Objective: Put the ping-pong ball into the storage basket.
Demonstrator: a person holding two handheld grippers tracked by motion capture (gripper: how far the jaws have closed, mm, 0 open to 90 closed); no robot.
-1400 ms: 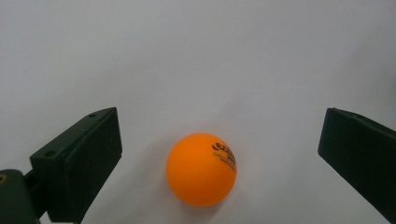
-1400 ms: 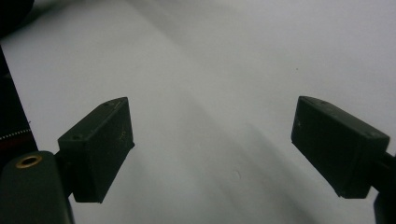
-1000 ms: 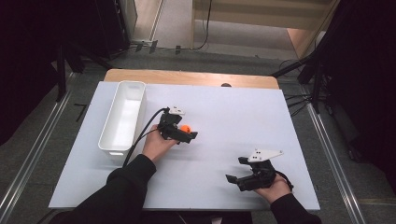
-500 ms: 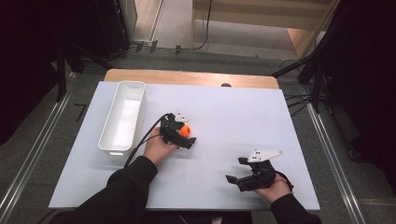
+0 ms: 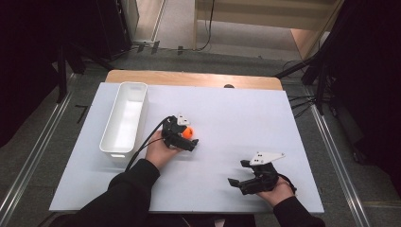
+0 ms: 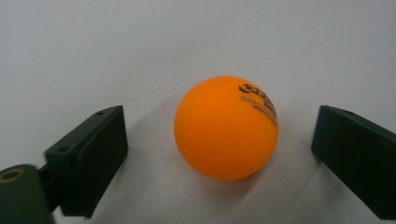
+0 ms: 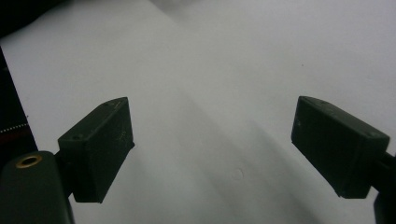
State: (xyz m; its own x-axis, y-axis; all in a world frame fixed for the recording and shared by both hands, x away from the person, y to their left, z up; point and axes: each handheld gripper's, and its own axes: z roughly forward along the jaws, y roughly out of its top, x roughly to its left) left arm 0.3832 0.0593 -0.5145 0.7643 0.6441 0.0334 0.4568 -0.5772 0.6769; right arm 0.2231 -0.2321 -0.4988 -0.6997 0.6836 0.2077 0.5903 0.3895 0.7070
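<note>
Ball [image 6: 226,127] sits untouched between the left gripper [image 6: 219,154]'s just-narrowing jaws, half-hidden from above; right gripper [image 7: 212,149] apparently gapes over bare table [image 7: 224,56].

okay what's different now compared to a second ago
The left gripper has edged in around the orange ball, and its jaws have just been closing, though gaps remain on both sides. The ball, the white bin and the right gripper stayed put.

Right tongs [image 7: 212,149] gape wide above the bare white table [image 7: 224,70]
</note>
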